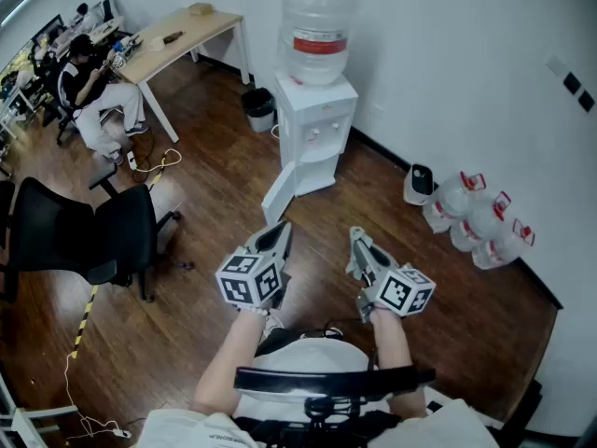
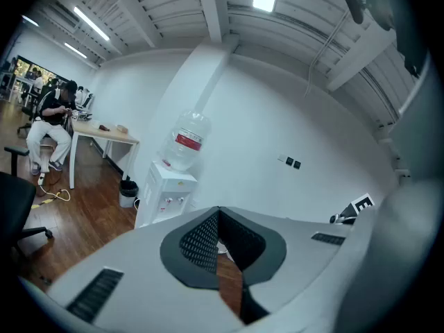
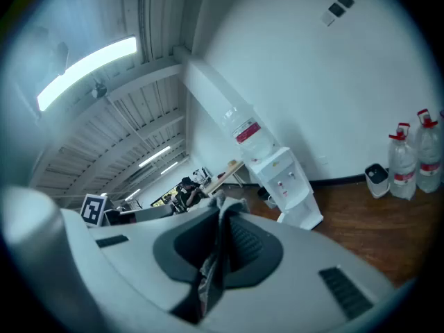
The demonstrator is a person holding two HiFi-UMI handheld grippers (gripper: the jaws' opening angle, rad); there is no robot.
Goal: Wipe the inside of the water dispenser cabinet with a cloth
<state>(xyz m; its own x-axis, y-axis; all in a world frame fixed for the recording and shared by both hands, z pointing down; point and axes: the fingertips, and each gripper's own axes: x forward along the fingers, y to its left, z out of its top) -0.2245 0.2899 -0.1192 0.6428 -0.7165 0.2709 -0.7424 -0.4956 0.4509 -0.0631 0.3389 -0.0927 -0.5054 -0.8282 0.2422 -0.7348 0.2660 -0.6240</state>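
Dark wood flooring runs across this office, and the person stands in the middle of it with both tools held out at waist height. The left gripper [image 1: 282,233] has its jaws drawn together at the tips with nothing between them; only floor shows through the slit behind. The right gripper [image 1: 357,243], just beside it at three o'clock, is clamped on a grey cloth [image 3: 207,282], and a crumpled edge pokes past the tips.

At nine o'clock from the grippers stands a black office chair [image 1: 89,236]. At twelve o'clock, well apart from both tools, is the white water dispenser [image 1: 317,124] against the wall with a big bottle [image 1: 319,21] on top. Its cabinet door [image 1: 279,199] hangs open toward the room, so the lower compartment is exposed. Spare bottles [image 1: 478,217] sit on the floor at two o'clock. A desk [image 1: 182,34] with a seated person [image 1: 93,91] is at eleven o'clock.

I judge this to be the approach: cloth in hand, door open, no wiping begun. The next move calls for stepping up, crouching low, and carrying the right gripper into the opening so the cloth presses flat on the inner walls. The left one could steady the door.
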